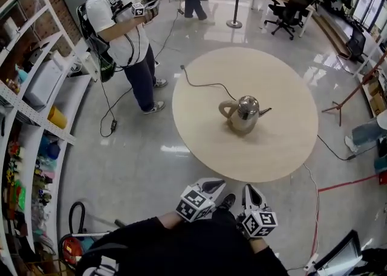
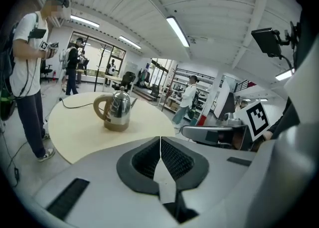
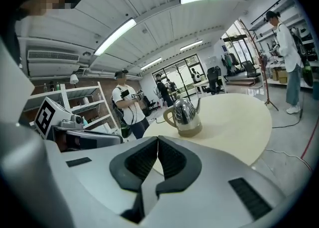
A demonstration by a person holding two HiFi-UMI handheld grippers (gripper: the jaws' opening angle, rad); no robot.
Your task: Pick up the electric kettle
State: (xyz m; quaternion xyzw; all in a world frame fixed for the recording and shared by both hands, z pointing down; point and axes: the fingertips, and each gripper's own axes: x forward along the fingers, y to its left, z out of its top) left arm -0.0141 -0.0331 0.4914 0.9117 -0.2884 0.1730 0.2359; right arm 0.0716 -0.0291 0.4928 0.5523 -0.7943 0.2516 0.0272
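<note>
A shiny steel electric kettle with a tan handle and base stands upright near the middle of a round beige table; its black cord trails off the far edge. My left gripper and right gripper hang side by side short of the table's near edge, both shut and empty. In the left gripper view the kettle sits well beyond the closed jaws of the left gripper. The right gripper view shows the kettle far ahead of the closed right gripper.
A person in a white shirt stands at the table's far left, holding a device. White shelves with goods line the left wall. Office chairs and a desk stand at the back right. A red line crosses the floor at right.
</note>
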